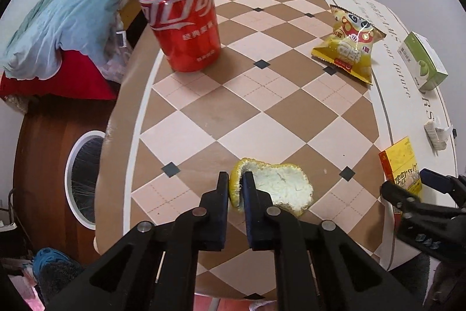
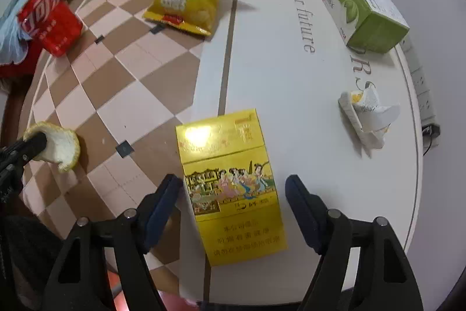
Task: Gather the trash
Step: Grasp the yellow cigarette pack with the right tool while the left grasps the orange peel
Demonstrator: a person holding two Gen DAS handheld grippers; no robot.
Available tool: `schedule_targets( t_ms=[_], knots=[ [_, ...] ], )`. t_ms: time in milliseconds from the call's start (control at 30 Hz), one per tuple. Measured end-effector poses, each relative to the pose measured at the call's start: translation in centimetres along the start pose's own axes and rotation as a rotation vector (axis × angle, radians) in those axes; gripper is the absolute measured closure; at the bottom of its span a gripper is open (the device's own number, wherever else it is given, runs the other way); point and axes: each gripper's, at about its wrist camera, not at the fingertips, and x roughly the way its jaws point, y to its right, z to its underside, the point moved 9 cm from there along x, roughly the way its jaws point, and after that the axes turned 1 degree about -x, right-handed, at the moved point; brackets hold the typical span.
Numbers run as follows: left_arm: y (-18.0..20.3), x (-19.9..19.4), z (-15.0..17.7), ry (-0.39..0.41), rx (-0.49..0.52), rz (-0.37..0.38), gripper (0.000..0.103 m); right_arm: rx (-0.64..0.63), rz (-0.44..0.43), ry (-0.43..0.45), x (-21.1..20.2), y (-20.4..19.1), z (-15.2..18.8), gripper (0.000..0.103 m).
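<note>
My left gripper [image 1: 235,182] is shut on the curled edge of a piece of citrus peel [image 1: 279,190] that lies near the table's front edge; the same peel [image 2: 62,146] shows at the far left of the right wrist view. My right gripper [image 2: 233,188] stands open, its fingers on either side of a yellow cigarette pack [image 2: 230,185] lying flat. That pack [image 1: 403,165] and the right gripper [image 1: 404,185] appear at the right of the left wrist view. A red cola can [image 1: 182,19], a yellow snack bag [image 1: 348,45] and a crumpled paper [image 2: 368,117] also sit on the table.
A green and white box [image 2: 365,10] stands at the table's far right. The round table [image 1: 241,118] has a chequered cloth. A white-rimmed bin [image 1: 83,179] stands on the floor to the left, below the table edge. A bed with a blue blanket [image 1: 64,8] lies beyond.
</note>
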Motion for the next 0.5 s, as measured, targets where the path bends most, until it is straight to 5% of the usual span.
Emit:
schedule_targets(
  t_ms=[67,500],
  knots=[
    [0.2,0.1,-0.4,0.007,-0.005,-0.004,0.097,0.002,0.003,0.021,-0.4,-0.6,0.2,0.041],
    [-3.9,-5.4,-1.1,0.103,-0.054,0.011,0.098,0.073,-0.154,0.168,-8.2,-6.5,-0.6,0.041]
  ],
)
